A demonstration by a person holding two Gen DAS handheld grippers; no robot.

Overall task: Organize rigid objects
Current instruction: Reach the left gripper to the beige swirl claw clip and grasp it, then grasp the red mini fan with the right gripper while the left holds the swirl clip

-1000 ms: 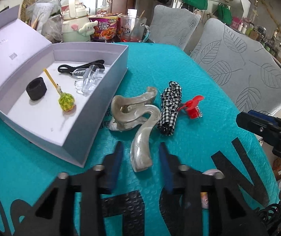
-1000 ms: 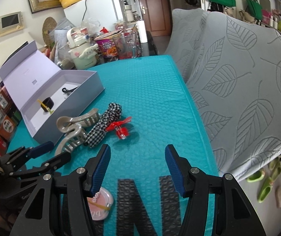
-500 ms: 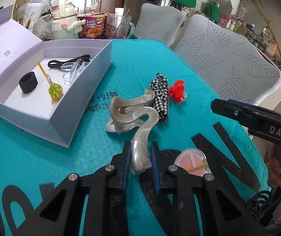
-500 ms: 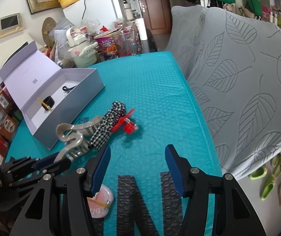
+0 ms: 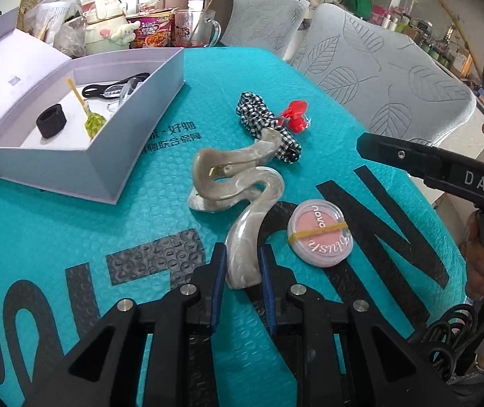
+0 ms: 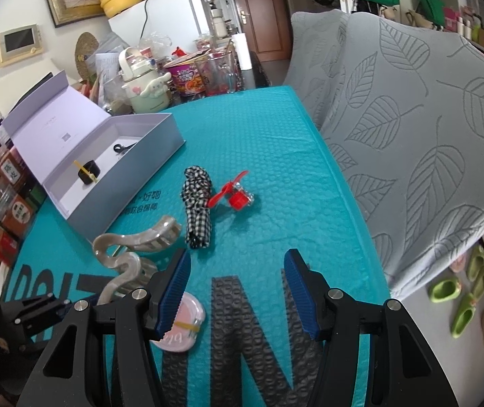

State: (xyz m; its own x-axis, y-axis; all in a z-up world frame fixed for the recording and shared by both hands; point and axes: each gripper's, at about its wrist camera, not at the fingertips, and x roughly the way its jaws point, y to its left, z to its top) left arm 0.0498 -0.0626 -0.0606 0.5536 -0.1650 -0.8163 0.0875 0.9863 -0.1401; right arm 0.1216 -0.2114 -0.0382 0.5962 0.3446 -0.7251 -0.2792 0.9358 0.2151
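1. The surface (image 5: 55, 210) is covered in a teal padded sheet with large black letters.
2. At its far left an open lavender box (image 5: 82, 166) already holds a black ring, a green-headed stick and some clips.
3. The task's thing in hand is a large pearly hair clip (image 5: 238, 183), S-shaped, near the middle of the surface, just beside the box's front corner.
4. My left claw (image 5: 242, 281) is clamped on that clip's near handle, both blue pads pressing its sides.
5. My right claw (image 6: 235, 288) hangs over the surface with its jaws apart and nothing between them.
6. A checked fabric tie (image 5: 265, 125) touches the clip's far end; a pink blush compact (image 5: 320, 234) lies just beside its handle, and a small red clip (image 5: 294, 118) lies beyond.
7. I judge this the pick-up step. Next the clip must be lifted clear of the fabric tie, carried left over the box wall, and released inside.
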